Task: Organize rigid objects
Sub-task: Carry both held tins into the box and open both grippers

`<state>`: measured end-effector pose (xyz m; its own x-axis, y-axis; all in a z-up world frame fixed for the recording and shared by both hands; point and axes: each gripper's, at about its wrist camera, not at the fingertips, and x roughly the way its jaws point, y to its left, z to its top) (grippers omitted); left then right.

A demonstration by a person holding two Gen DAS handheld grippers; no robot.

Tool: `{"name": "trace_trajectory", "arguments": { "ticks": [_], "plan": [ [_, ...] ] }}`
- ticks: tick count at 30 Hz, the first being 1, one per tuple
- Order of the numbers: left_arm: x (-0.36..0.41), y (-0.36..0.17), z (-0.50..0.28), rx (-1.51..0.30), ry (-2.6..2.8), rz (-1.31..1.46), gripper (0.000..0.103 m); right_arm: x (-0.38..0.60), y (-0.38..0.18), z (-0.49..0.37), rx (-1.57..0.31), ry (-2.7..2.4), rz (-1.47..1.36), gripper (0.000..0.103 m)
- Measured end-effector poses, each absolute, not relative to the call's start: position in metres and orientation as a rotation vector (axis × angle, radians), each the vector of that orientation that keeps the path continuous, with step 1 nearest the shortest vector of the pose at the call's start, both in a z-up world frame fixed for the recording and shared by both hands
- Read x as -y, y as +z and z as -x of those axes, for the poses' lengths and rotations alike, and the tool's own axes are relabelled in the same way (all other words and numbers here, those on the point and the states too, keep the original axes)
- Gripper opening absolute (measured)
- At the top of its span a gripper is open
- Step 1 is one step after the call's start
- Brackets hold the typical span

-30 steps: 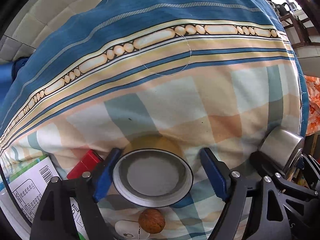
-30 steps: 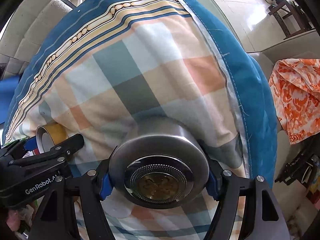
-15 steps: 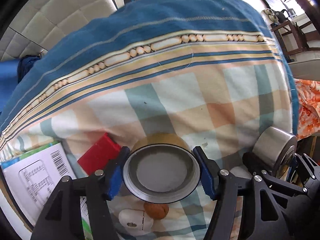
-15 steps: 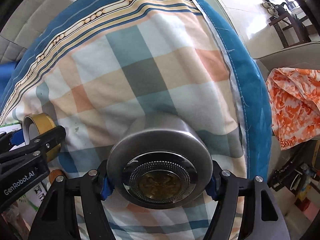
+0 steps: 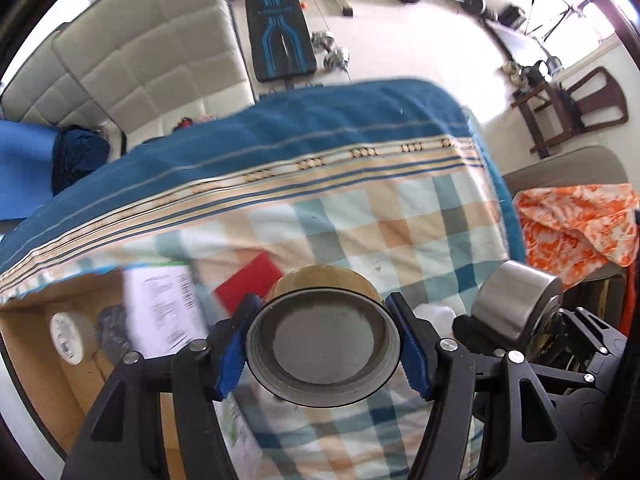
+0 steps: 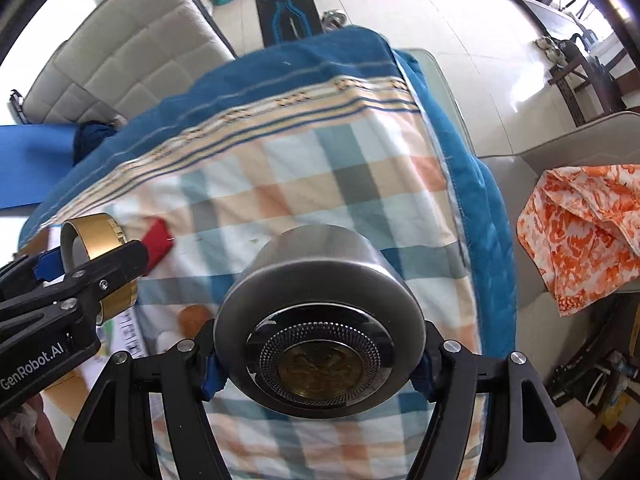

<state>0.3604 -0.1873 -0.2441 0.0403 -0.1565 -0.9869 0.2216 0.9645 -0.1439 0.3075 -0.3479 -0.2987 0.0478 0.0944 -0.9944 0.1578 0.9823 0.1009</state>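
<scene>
My left gripper is shut on a gold round tin, its grey open side toward the camera, held above the checked blanket. My right gripper is shut on a silver metal tin with a patterned end cap, also lifted. The silver tin shows in the left wrist view at the right; the gold tin shows in the right wrist view at the left.
A red flat box, a white printed carton, a brown walnut-like ball and a white object lie on the blanket. A cardboard box with a tape roll sits at the left. An orange cloth drapes a chair at the right.
Both grippers have risen well above the bed with their tins; the left closed on the gold tin. The room beyond the bed has come into view.
</scene>
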Motion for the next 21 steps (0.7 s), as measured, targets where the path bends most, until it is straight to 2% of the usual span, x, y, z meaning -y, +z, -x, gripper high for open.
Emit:
{"name": "trace_trajectory", "arguments": {
  "ticks": [5, 21],
  "plan": [
    [0.143, -0.216, -0.391, -1.438, -0.243, -0.030, 0.062, 0.287, -0.261, -0.291, -1.485, 0.005, -0.153, 0.072],
    [-0.038, -0.200, -0.312, -1.390, -0.066, 0.089, 0.062, 0.085, -0.248, -0.266, -1.476, 0.191, -0.049, 0.072]
  ]
}}
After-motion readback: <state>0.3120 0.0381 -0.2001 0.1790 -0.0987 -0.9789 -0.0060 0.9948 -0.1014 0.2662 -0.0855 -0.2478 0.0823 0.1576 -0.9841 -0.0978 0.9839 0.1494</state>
